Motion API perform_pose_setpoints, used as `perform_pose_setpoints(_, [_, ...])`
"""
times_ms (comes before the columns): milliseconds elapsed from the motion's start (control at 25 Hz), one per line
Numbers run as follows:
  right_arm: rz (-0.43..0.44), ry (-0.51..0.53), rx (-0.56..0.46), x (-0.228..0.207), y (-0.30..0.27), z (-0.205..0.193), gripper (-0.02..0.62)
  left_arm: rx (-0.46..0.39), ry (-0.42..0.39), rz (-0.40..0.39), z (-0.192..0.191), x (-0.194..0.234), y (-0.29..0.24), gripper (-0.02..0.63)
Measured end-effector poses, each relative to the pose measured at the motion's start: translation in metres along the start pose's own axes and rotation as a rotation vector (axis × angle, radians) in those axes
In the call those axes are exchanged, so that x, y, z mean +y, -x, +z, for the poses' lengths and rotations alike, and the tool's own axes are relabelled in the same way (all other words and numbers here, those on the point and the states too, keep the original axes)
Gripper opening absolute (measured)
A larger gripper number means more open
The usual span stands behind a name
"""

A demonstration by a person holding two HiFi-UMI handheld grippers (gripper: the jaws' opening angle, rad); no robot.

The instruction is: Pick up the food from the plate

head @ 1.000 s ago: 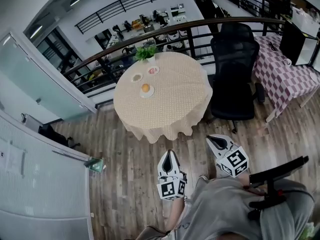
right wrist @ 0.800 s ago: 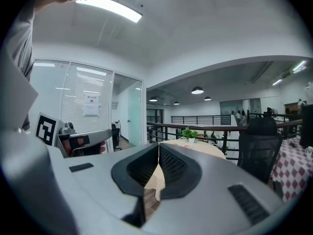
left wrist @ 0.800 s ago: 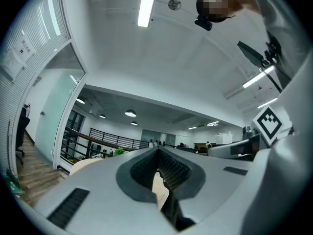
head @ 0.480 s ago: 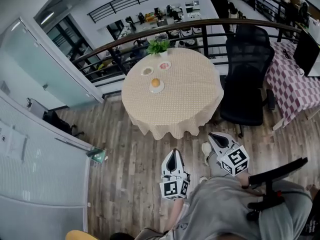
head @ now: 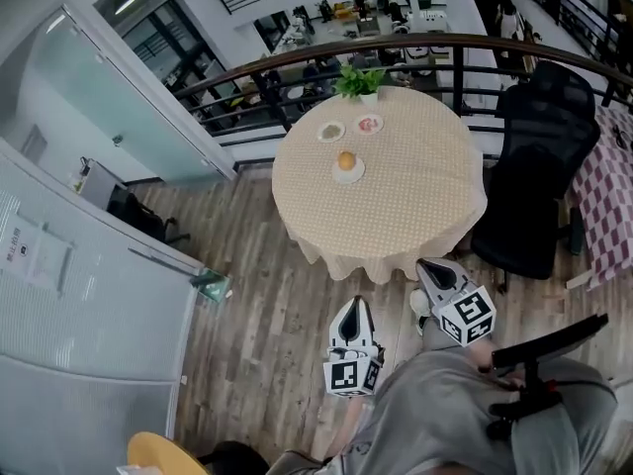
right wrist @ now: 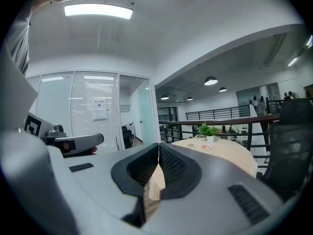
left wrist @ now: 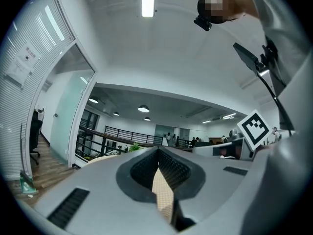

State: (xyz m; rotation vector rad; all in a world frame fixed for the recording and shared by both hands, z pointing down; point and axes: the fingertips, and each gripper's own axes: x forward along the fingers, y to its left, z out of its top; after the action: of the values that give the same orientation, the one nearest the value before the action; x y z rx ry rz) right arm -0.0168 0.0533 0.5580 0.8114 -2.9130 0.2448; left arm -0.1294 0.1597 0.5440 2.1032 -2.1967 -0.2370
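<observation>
A round table (head: 415, 196) under a beige cloth stands ahead on the wooden floor. On it a white plate (head: 347, 171) carries an orange piece of food (head: 346, 160). Two more small plates (head: 330, 132) (head: 369, 124) lie behind it, beside a potted plant (head: 361, 80). My left gripper (head: 356, 303) is shut and empty, well short of the table's near edge. My right gripper (head: 427, 263) is also shut with nothing in it, close to the hanging cloth. The right gripper view shows the table (right wrist: 225, 153) and the plant (right wrist: 209, 130) beyond the closed jaws.
A black office chair (head: 539, 166) stands right of the table, with a checkered table (head: 611, 181) further right. A dark railing (head: 297, 57) curves behind the table. Glass partitions (head: 109, 107) and a blind-covered wall (head: 69, 315) line the left. A black stand (head: 539, 359) is at my right side.
Both grippers have moved forward toward the round table, which now sits nearer and further right in the head view. Both stay shut and empty.
</observation>
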Motion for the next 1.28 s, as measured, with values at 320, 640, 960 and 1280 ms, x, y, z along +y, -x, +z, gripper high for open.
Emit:
perform_pose_setpoints(320, [0.052,-0.022,-0.017,-0.071,-0.098,0.027,0.015,-0.034,-0.057,0.050,0.023,0.042,-0.096,0.011])
perform_pose_setpoints(640, [0.116,-0.054,-0.007,-0.133,-0.176,0.045,0.015,-0.035,-0.049,0.106,0.038,0.067,-0.189,0.012])
perform_pose_setpoints(960, [0.131,-0.050,-0.036,-0.192,-0.233,0.071,0.015,-0.028,-0.027,0.143,0.050,0.089,-0.277,0.011])
perform_pose_setpoints(1280, [0.129,-0.019,-0.051,-0.214,-0.247,0.088,0.015,-0.027,-0.021,0.119,0.058,0.093,-0.320,0.011])
